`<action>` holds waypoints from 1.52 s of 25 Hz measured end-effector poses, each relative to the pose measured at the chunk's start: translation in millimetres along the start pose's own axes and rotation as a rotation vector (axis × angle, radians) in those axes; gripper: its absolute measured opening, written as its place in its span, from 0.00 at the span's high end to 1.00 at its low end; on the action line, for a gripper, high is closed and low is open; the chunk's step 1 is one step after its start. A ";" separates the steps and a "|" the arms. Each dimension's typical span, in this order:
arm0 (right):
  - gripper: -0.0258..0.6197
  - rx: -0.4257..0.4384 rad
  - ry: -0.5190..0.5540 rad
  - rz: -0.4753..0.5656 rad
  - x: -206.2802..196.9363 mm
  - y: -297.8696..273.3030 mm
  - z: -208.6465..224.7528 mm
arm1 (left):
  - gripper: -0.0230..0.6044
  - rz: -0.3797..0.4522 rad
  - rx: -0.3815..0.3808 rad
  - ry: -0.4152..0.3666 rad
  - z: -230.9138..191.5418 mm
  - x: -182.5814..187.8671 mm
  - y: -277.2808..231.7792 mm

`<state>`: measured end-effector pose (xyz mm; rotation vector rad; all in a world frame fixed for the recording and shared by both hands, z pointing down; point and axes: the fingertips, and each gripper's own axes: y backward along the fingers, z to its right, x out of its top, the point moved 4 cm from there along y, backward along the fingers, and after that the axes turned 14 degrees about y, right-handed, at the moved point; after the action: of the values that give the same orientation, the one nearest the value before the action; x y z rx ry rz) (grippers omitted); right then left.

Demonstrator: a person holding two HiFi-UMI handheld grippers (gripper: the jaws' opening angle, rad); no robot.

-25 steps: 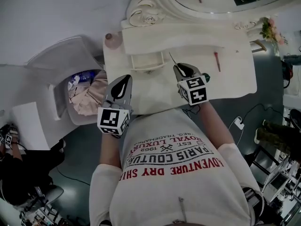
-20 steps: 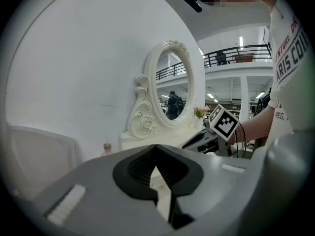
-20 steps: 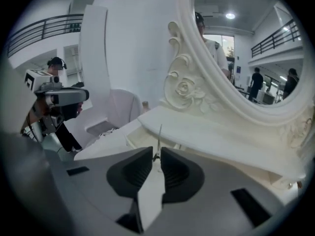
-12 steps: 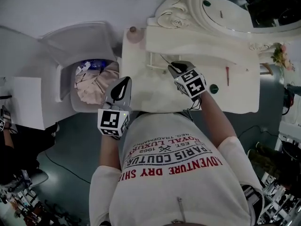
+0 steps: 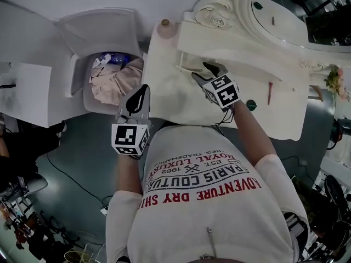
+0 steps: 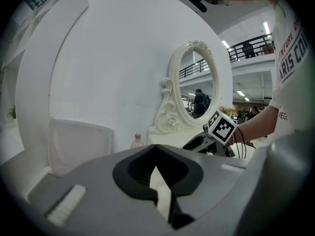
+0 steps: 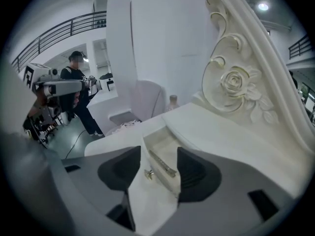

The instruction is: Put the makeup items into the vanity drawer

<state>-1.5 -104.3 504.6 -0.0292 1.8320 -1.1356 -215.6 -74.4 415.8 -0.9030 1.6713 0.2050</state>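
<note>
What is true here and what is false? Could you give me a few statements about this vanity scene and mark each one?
1. The small white vanity drawer is pulled open. True.
2. The right gripper clamps a thin stick in its fingers. False: the fingers have just been opening and stand apart, gripping nothing; the stick lies at the drawer's front.
3. A red pencil lies on the white tabletop. True.
4. The white bin beside the vanity is empty. False: crumpled pinkish material fills it.

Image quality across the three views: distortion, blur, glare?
Head view: barrel distortion bows the vanity top; light even, little blur. Left gripper view: fisheye, black vignette, mirror sharp. Right gripper view: same vignette, drawer sharp, ceiling lamp glares top right.
</note>
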 end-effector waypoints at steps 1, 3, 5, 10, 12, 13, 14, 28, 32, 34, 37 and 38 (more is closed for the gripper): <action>0.64 -0.003 -0.002 0.004 -1.8 2.9 1.0 | 0.95 0.002 -0.004 0.004 4.6 -0.2 -1.7; 0.64 -0.014 -0.011 0.009 -8.1 11.0 3.9 | 0.95 -0.003 -0.018 -0.001 14.3 -1.0 -7.4; 0.64 -0.032 -0.025 0.009 -17.5 21.3 8.7 | 0.95 -0.010 -0.037 -0.011 24.1 -1.4 -16.1; 0.64 -0.108 -0.105 -0.015 -61.0 58.6 28.5 | 0.95 -0.031 -0.123 -0.030 59.5 -0.3 -49.1; 0.64 -0.149 -0.150 -0.036 -84.0 77.9 37.1 | 0.95 -0.041 -0.177 -0.041 78.5 1.1 -65.9; 0.64 -0.170 -0.174 -0.047 -96.1 88.3 40.4 | 0.95 -0.048 -0.206 -0.047 88.6 1.4 -74.4; 0.64 -0.190 -0.197 -0.057 -108.0 98.8 43.0 | 0.95 -0.055 -0.235 -0.053 98.8 1.4 -82.6; 0.64 -0.292 -0.449 -0.185 -242.0 167.1 29.5 | 0.95 -0.177 -0.468 -0.111 195.9 -27.1 -142.8; 0.63 -0.281 -0.494 -0.226 -264.1 157.1 18.3 | 0.95 -0.216 -0.476 -0.125 199.6 -36.0 -143.8; 0.63 -0.275 -0.505 -0.240 -270.0 153.2 15.9 | 0.95 -0.235 -0.476 -0.128 200.1 -39.7 -142.5; 0.63 -0.292 -0.506 -0.269 -275.2 151.0 19.7 | 0.95 -0.254 -0.470 -0.128 198.9 -45.0 -141.5; 0.63 -0.305 -0.502 -0.283 -276.4 151.1 21.3 | 0.95 -0.260 -0.467 -0.127 198.1 -46.6 -141.1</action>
<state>230.0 93.4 588.1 -0.7071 1.5522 -0.9181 28.1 -37.3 439.7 -1.4144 1.3926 0.4773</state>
